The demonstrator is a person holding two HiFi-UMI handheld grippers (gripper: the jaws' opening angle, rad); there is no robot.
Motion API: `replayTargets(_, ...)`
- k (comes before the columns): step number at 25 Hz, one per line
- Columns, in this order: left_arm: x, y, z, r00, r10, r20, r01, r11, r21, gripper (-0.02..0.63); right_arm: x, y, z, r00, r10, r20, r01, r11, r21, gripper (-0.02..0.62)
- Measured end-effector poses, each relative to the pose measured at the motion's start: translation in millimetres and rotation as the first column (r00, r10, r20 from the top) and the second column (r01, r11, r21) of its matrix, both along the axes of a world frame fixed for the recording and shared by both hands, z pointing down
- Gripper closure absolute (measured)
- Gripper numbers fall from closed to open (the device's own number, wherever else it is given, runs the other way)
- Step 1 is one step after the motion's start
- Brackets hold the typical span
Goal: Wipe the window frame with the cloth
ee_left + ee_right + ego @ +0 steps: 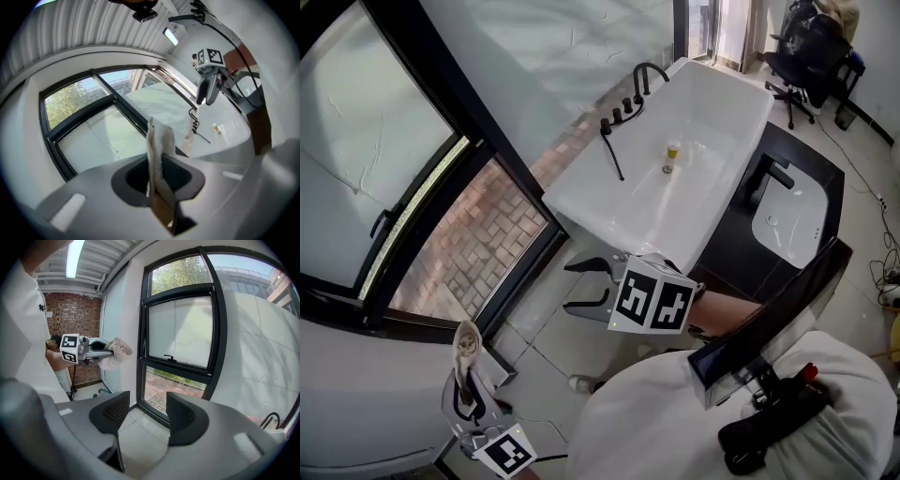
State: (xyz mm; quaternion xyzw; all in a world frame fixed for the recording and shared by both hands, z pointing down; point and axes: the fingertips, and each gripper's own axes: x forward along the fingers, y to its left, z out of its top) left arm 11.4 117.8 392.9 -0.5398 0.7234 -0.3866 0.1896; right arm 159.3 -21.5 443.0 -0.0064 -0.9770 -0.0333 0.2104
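A pale, crumpled cloth [158, 149] stands upright between the jaws of my left gripper [158, 180], which is shut on it. In the head view this gripper [466, 386] is at the bottom left, with the cloth [468, 343] poking up close to the lower corner of the black window frame [490, 157]. My right gripper [575, 286] hovers over the floor tiles beside the bathtub, open and holding nothing. Its own view shows the open jaws [143, 414] facing the window frame [141, 341], with the cloth [118, 350] held out at the left.
A white bathtub [727, 89] with black taps [628, 101] stands right of the window. A black counter with a white sink [788, 221] is further right. An office chair [806, 52] stands at the back. The window has a handle [168, 357] on its middle bar.
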Motion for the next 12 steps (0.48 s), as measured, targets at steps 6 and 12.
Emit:
replayTargets(6,-1,-1,15,1.0,-0.018,-0.007,0.018,0.998,-0.054,0.525,-5,1,1,1.0,-0.023,-0.002,0.023,1.0,0.012,0.348)
replayTargets(12,1,-2,24,0.999,-0.031,-0.014,0.03,0.997,-0.066,0.525,-6,-2,3,0.999,-0.037,-0.007,0.038,0.999,0.018,0.348)
